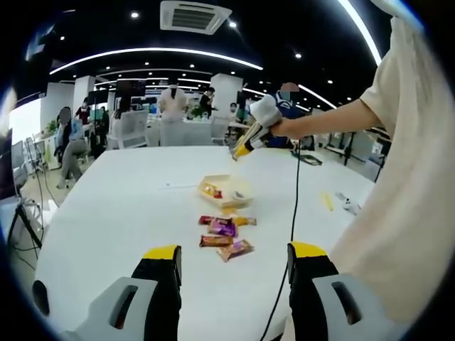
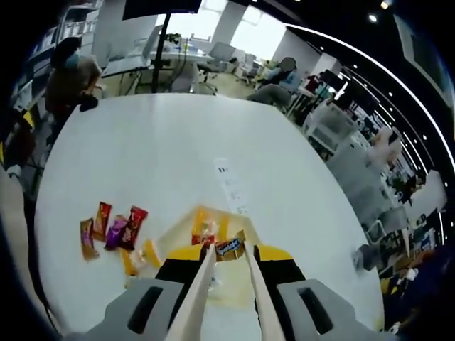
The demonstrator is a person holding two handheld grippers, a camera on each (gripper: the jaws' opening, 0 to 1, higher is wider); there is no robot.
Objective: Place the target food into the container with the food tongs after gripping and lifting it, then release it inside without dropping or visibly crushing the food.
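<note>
A small blue-wrapped snack (image 2: 229,247) is pinched between the tips of the wooden food tongs (image 2: 202,288), directly above the shallow yellow container (image 2: 205,226), which already holds a few wrapped pieces. The right gripper (image 2: 229,257) carries the tongs between its yellow-tipped jaws, which are pressed in on the two wooden arms. In the left gripper view that gripper is seen raised above the far side of the table in the person's hand (image 1: 286,128), with a black cable (image 1: 294,206) hanging from it to the tabletop.

The left gripper (image 1: 234,250) hangs over the near edge of the table with its jaws wide apart and nothing between them.

Just beside the container, toward the near edge, lies a loose cluster of wrapped snacks (image 1: 226,234) in red, purple, orange and brown. A strip of white paper (image 2: 231,183) lies beyond the container.

The round white table (image 1: 106,213) stands in a large open office with a black ceiling, curved light strips (image 1: 156,53) and a ceiling air vent (image 1: 193,15). Several people stand or sit at desks around it.
</note>
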